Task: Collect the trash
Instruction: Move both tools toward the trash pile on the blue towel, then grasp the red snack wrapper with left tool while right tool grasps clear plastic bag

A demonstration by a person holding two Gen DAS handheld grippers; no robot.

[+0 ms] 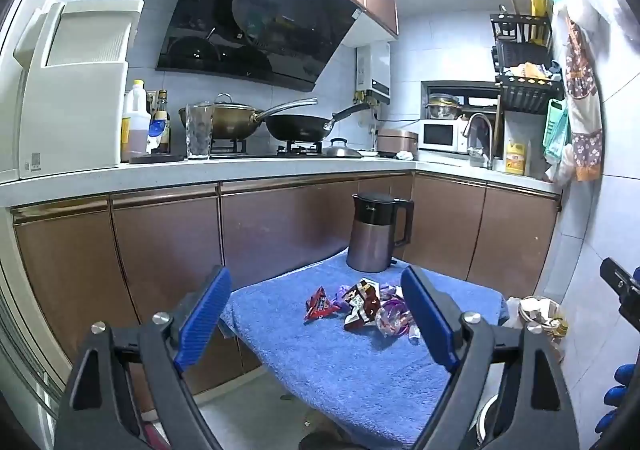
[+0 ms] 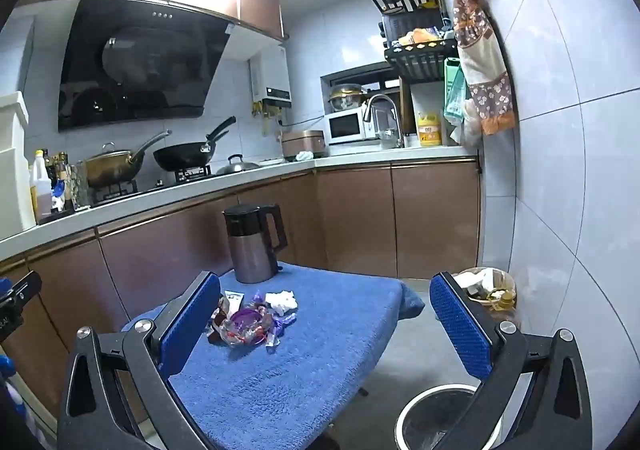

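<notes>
Both grippers hover tilted slightly down over the blue towel (image 2: 320,350); the left gripper (image 1: 316,314) gapes wide, nothing between its pads; the right gripper (image 2: 324,326) is at full spread, empty too; the wrapper pile (image 1: 360,308) lies mid-towel, one red packet, several purple pieces, print unreadable; one white-rimmed bin (image 2: 440,418) stands below right; one kettle (image 2: 252,242) stands behind.

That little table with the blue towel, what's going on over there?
A person holds two blue-padded grippers over the blue towel-covered table. The left gripper and right gripper are both open and empty. A heap of crumpled snack wrappers lies untouched in front of a steel kettle with a black lid. A round white-rimmed bin waits on the floor to the right.
</notes>
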